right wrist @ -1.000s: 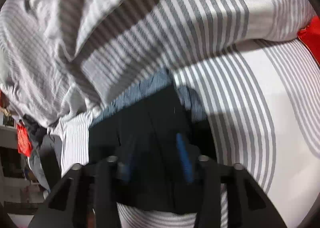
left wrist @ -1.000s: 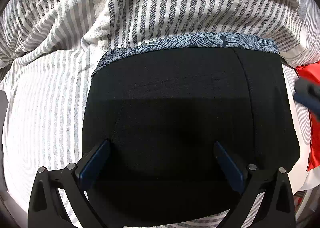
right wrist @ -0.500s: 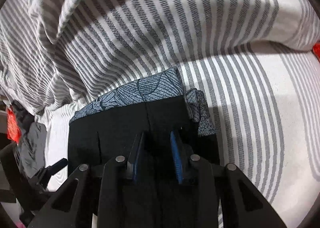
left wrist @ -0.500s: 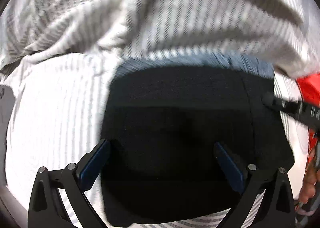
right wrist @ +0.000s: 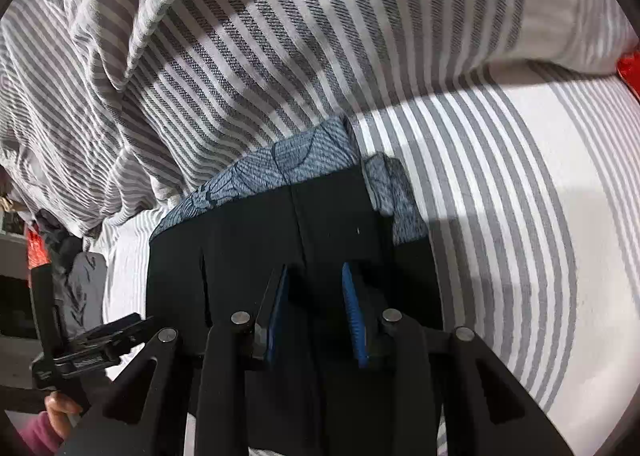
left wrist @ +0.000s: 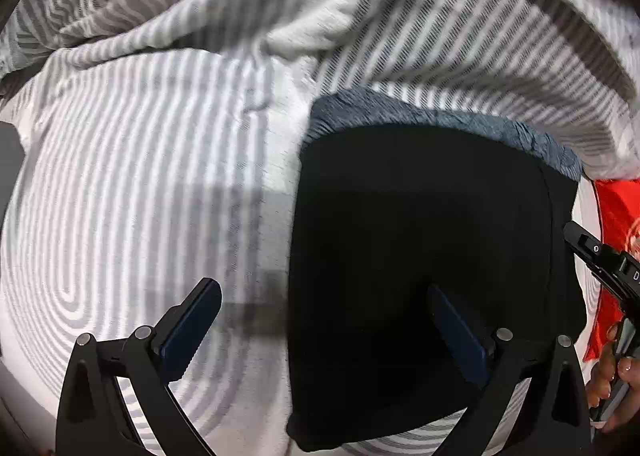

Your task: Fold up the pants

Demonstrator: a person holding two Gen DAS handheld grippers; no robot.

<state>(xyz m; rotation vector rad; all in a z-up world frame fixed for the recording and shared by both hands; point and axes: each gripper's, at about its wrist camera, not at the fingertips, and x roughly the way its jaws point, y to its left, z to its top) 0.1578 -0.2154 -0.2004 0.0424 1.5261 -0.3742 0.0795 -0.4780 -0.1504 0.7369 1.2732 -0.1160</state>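
On the striped bed sheet (left wrist: 132, 184) lie the folded black pants (left wrist: 420, 240), with a blue leaf-print band along their far edge, just below a rumpled striped blanket (right wrist: 248, 68). The left tool (left wrist: 320, 332) hangs wide open, one finger over the sheet, one over the pants, holding nothing. The right tool (right wrist: 314, 312) is nearly closed over the pants; I cannot tell if it pinches them.

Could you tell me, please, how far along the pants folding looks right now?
Mostly done: the black pants lie as a compact folded block on the striped bedding. In hand: the right gripper sits narrowed over the fabric; whether it pinches is unclear. The left gripper is open, empty. Left: perhaps a final tidy.
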